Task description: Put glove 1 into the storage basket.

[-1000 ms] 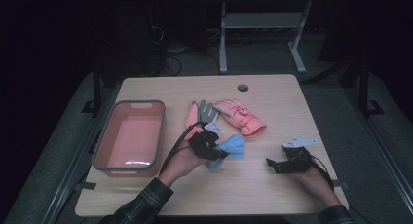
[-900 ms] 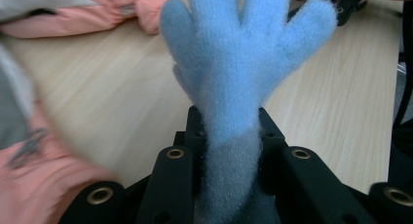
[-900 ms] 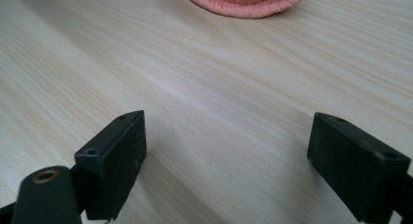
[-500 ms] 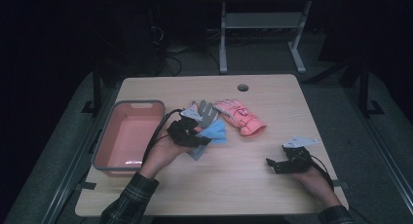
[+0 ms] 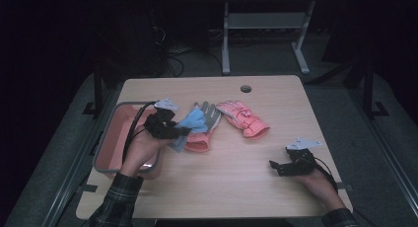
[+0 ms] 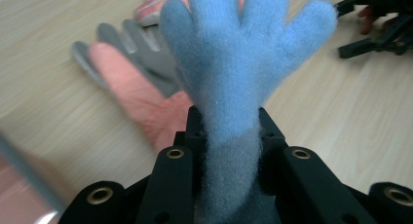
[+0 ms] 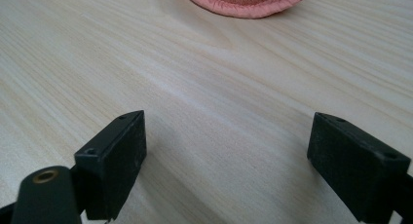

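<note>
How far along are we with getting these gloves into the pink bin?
Nothing shows in the pink bin so far. In hand: the left gripper is shut on the blue glove, lifted beside the bin. Left: the pink-and-grey glove and the pink padded glove lie on the table. The right gripper rests open.

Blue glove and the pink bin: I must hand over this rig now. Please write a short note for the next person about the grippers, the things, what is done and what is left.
Left gripper: shut on the cuff of the blue glove, held lifted above the table between the pink bin and the other gloves.
Right gripper: open, holds nothing, low over bare table at the right.
Things: grey and salmon glove and pink glove lie mid-table.
Done: blue glove picked up.
Left: probably drop it into the bin, then likely the other two gloves.
</note>
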